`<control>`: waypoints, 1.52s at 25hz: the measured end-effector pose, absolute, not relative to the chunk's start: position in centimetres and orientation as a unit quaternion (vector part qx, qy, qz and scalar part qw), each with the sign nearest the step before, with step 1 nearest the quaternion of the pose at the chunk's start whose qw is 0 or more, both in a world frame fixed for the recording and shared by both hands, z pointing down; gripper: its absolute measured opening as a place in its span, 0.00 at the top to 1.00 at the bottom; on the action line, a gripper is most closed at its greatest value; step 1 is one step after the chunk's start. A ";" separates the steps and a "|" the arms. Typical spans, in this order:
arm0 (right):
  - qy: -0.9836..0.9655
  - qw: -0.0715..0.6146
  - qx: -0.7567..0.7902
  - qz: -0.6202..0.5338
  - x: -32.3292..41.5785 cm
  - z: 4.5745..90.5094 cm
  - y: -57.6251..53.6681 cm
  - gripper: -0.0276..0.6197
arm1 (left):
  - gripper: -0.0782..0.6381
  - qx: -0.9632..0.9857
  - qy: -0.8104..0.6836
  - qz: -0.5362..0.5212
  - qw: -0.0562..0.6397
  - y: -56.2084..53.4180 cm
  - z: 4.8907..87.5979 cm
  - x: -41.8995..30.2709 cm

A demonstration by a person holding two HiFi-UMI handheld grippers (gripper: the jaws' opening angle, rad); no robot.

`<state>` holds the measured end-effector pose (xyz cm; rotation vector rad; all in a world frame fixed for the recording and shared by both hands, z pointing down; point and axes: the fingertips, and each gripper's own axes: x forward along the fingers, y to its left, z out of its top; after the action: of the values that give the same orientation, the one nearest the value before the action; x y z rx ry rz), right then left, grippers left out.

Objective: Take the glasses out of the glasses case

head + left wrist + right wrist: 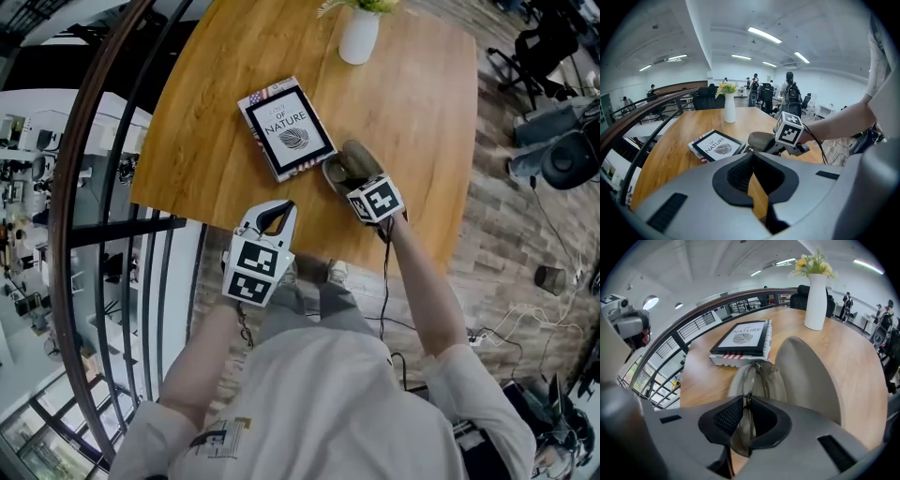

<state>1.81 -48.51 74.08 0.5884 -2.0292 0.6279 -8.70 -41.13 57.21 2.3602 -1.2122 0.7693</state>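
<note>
An open grey glasses case (pixel 357 160) lies on the wooden table (pixel 422 112) just right of a book. In the right gripper view its lid (pixel 806 376) stands up on the right, and the folded glasses (pixel 757 375) lie in the tray. My right gripper (pixel 749 401) points down into the case, its pads pressed on the near end of the glasses. The left gripper view shows the case (pixel 761 139) with the right gripper's marker cube (pixel 790 130) over it. My left gripper (pixel 289 208) hovers at the table's near edge, left of the case, shut and empty (pixel 752 157).
A book titled Nature (pixel 286 129) lies beside the case, also visible as the book (pixel 743 338). A white vase (pixel 358 36) with flowers stands at the table's far edge. A dark curved railing (pixel 103 187) runs along the table's left side over a drop.
</note>
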 end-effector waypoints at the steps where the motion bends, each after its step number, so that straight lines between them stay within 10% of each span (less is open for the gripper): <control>1: -0.825 0.447 0.234 0.253 1.5 73.7 -48.3 0.85 | 0.87 0.838 -0.432 0.273 0.188 -40.9 57.1 -8.8; 38: -0.916 0.031 0.397 -0.051 6.5 21.3 -37.6 0.86 | 0.87 0.820 -0.550 0.127 -0.094 -36.1 25.7 -13.2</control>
<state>6.52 -37.63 21.32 1.2244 -2.8209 -0.1578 -13.24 -36.08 25.65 2.7438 -1.8396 0.4264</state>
